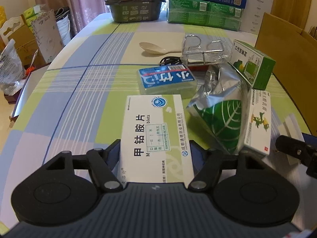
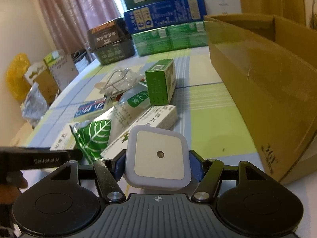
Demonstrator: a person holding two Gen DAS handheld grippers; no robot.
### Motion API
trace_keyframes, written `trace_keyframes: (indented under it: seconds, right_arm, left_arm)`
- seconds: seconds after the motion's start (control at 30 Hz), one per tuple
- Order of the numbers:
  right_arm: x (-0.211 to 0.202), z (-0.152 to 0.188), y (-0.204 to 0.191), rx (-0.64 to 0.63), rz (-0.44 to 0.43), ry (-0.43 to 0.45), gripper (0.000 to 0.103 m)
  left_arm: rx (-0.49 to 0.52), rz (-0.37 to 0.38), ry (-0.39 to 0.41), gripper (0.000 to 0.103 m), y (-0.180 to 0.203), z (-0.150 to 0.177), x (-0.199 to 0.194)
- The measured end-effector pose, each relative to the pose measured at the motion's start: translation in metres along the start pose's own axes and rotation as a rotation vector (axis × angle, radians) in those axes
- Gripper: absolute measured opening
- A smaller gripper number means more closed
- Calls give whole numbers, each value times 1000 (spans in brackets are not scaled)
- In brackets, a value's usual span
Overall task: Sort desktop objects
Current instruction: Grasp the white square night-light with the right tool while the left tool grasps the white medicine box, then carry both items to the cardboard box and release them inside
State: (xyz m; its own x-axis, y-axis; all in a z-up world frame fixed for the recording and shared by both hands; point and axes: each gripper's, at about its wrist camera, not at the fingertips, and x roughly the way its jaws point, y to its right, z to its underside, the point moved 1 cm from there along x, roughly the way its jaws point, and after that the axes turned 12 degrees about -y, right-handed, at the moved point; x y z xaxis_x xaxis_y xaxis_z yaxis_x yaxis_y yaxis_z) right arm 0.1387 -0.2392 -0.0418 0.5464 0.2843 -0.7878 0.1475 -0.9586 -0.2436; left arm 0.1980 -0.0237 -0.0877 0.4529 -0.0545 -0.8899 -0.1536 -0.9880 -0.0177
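Left gripper [image 1: 155, 152] pinches the white medicine box [image 1: 154, 134] by its long edges; light, crushable card. Right gripper [image 2: 157, 158] clamps the rigid night light [image 2: 158, 156]. Cardboard box [image 2: 257, 83] sits at 2 o'clock on the bench [image 2: 204, 107].

"甲钴胺片" on medicine box [image 1: 156, 136]; "GenRobot.AI" on left tool [image 2: 46, 160]

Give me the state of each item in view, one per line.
Left gripper: shut on white pill box.
Right gripper: shut on night light.
Cardboard box: open top, contents hidden.
Foil pouch: torn open, crumpled, lying flat.
Green box: standing upright, closed.
Blue case: lying flat, closed.
Spoon: lying on the table.
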Motion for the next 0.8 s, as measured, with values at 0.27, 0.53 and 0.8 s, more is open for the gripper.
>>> trace_keyframes:
  seconds: [0.27,0.53,0.8]
  right_arm:
    - [-20,25,-8,-67,50,-11,62]
    - [-27,33,-4,-70,71,-10,62]
    - [-24,32,-6,-108,91,0,62]
  left_arm:
    - [0,21,-12,68,16,42,-29]
    - [-7,-4,23,69,20,49,-23]
    - [7,-21,35,67,22,46,-20]
